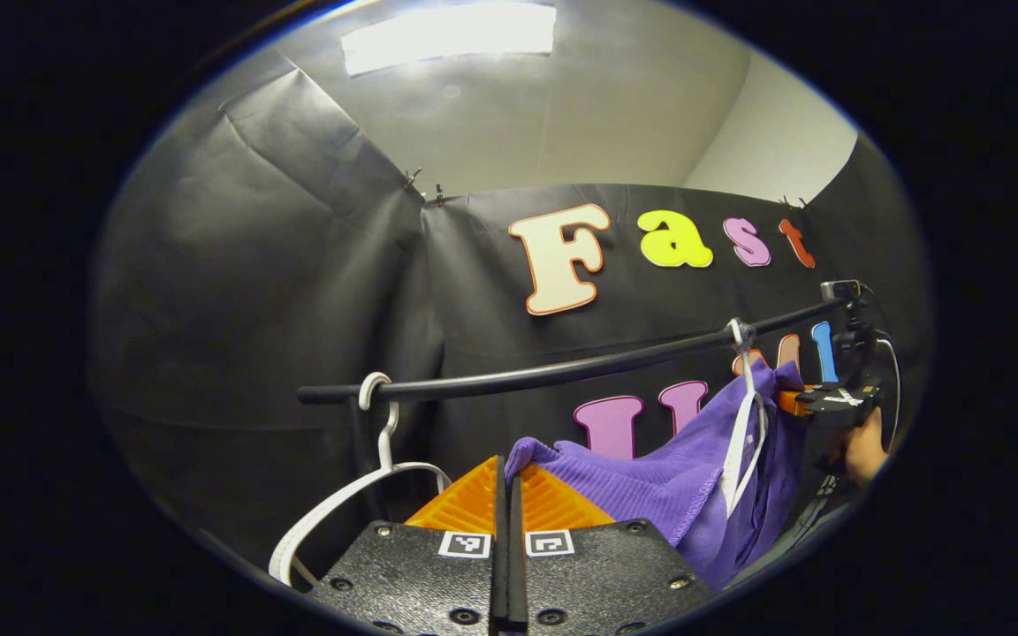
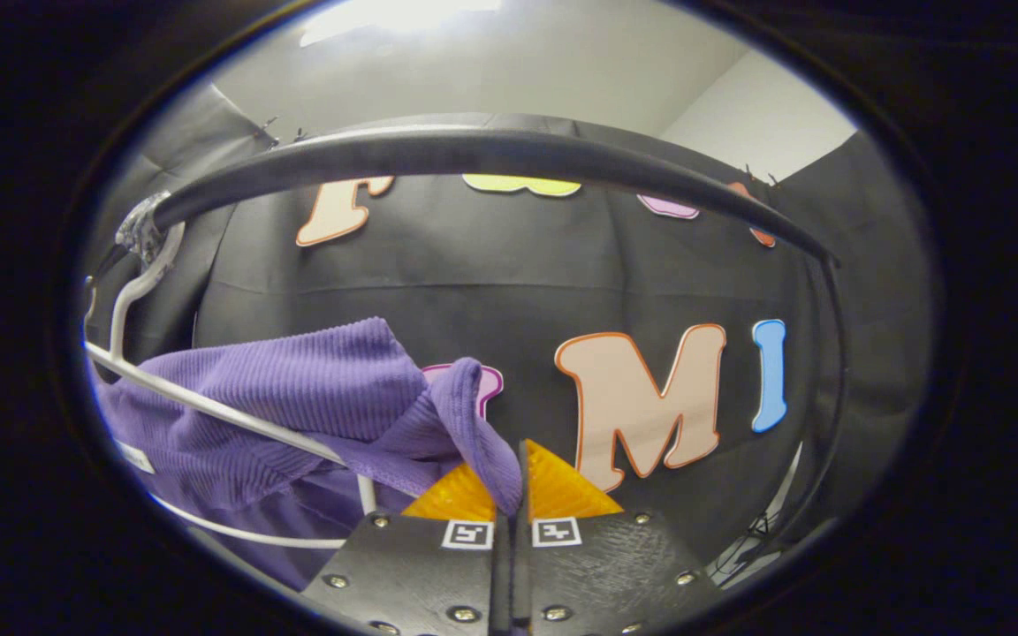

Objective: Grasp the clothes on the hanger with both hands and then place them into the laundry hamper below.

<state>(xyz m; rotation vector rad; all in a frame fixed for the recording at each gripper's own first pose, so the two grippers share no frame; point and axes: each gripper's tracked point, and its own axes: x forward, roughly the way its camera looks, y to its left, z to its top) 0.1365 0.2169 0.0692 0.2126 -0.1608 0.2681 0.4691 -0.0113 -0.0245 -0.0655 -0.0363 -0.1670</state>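
A purple ribbed garment (image 1: 650, 481) hangs on a white hanger (image 1: 743, 424) hooked over a black rail (image 1: 562, 371). My left gripper (image 1: 509, 481) is shut, and the garment's near corner is pinched at its fingertips. Farther along the rail, the right gripper (image 1: 814, 402), held by a hand (image 1: 862, 450), grips the garment's far end. In the right gripper view, the purple garment (image 2: 297, 389) drapes over the white hanger (image 2: 208, 408), and a fold of it runs down between the shut fingers of my right gripper (image 2: 513, 486). The rail (image 2: 474, 150) arches just above.
A second white hanger (image 1: 359, 495) hangs bare at the rail's left end, close beside my left gripper. The rail's upright post (image 2: 831, 389) stands to the right in the right gripper view. Black cloth walls surround the rack.
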